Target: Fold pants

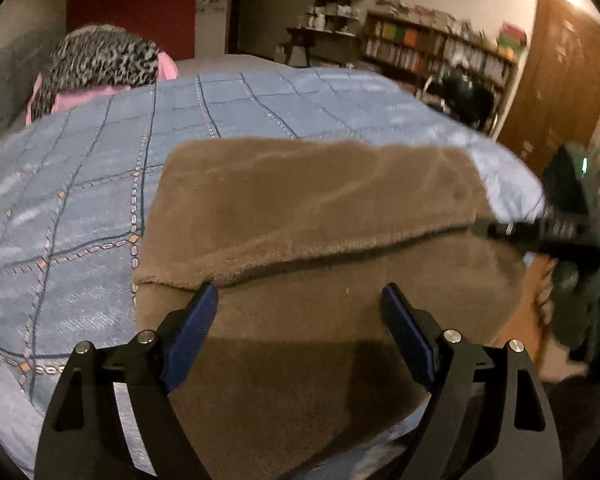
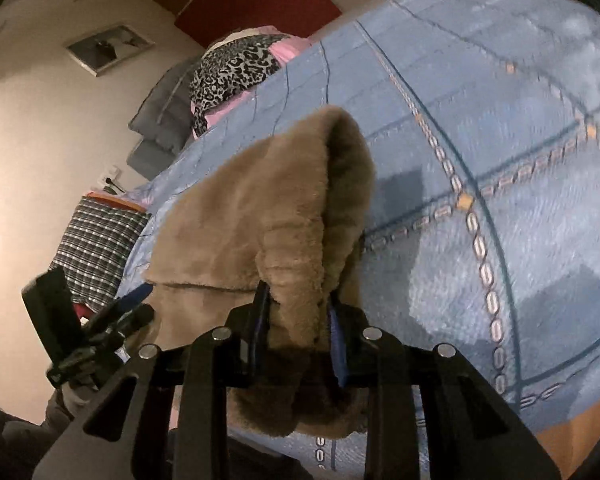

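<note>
The brown fleece pants [image 1: 320,216] lie folded over on the blue quilted bed [image 1: 80,200], near its front edge. My left gripper [image 1: 300,300] is open just above the lower layer, its blue fingers [image 1: 192,328] apart and holding nothing. My right gripper [image 2: 298,300] is shut on a bunched fold of the pants [image 2: 260,220] and holds it raised off the bed [image 2: 500,160]. The right gripper also shows in the left wrist view [image 1: 500,228] at the right end of the top fold. The left gripper also shows in the right wrist view [image 2: 132,304] at the pants' left edge.
A leopard-print and pink pile [image 1: 100,64] lies at the bed's far left. A plaid cloth [image 2: 96,252] sits beside the bed. A bookshelf [image 1: 440,48] and a wooden door [image 1: 560,80] stand beyond the bed's far side. The floor [image 1: 528,320] shows past the right edge.
</note>
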`<state>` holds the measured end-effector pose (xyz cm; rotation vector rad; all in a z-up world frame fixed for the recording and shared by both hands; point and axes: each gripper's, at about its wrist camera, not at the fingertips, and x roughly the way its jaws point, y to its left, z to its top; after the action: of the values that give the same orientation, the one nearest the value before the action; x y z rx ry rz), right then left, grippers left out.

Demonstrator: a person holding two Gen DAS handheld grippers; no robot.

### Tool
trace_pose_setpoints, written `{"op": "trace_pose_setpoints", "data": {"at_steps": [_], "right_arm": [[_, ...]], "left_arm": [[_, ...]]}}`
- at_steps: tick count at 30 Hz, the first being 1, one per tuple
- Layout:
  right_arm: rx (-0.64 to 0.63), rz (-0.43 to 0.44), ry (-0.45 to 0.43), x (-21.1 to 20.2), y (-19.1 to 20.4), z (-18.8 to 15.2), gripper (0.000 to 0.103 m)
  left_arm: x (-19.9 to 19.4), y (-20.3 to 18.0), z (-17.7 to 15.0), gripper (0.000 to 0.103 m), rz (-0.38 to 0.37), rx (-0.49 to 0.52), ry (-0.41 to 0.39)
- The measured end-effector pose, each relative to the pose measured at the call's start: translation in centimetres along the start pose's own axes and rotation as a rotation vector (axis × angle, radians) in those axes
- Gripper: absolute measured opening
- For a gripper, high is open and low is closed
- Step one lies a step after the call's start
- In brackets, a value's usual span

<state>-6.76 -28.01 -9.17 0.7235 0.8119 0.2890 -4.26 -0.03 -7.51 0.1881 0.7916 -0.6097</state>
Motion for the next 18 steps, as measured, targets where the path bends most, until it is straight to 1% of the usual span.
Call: {"op": "trace_pose_setpoints", "data": {"at_steps": [2,3,5,8,9,11,13,15,18], "right_arm": [[-0.016,-0.017,-0.008,0.0,0.1,0.2,0.038],[-0.052,-0.050,-0.018,-0.3,0.5,0.5,0.042],[-0.131,-0.114,-0.042,-0.9,1.7,0.5,0.045],[-0.250,-0.204,-0.094,-2.2,3.7,0.8,0.053],[-0.295,-0.238,-0.119,-2.6,4.7,1.0,0.053],[-0.336,-0.276,-0.158,-3.3,5.7,1.1,0.053],[-0.379,-0.286,-0.193,-4.1,6.9,1.2,0.053],[-0.415,-0.261,-0.209,-3.9,8.3,1.4,0.053],[-0.436,-0.219,-0.181,-2.2,9.3,2.0,0.053]], "left_arm": [[0.1,-0.6,-0.6,0.085,0.029,0.057,-0.003],[0.0,-0.7,-0.6,0.085,0.035,0.068,-0.002],[-0.6,-0.8,-0.3,0.085,0.033,0.053,-0.004],[-1.7,-0.6,0.1,0.085,0.013,0.008,-0.022],[-2.0,-0.7,0.1,0.085,0.006,0.002,-0.026],[-2.6,-0.9,-0.1,0.085,-0.013,0.002,-0.025],[-2.6,-1.4,-0.6,0.085,-0.031,0.015,-0.009],[-2.3,-1.8,-1.2,0.085,-0.023,0.032,0.003],[-2.0,-1.9,-1.8,0.085,-0.018,0.035,0.007]]}}
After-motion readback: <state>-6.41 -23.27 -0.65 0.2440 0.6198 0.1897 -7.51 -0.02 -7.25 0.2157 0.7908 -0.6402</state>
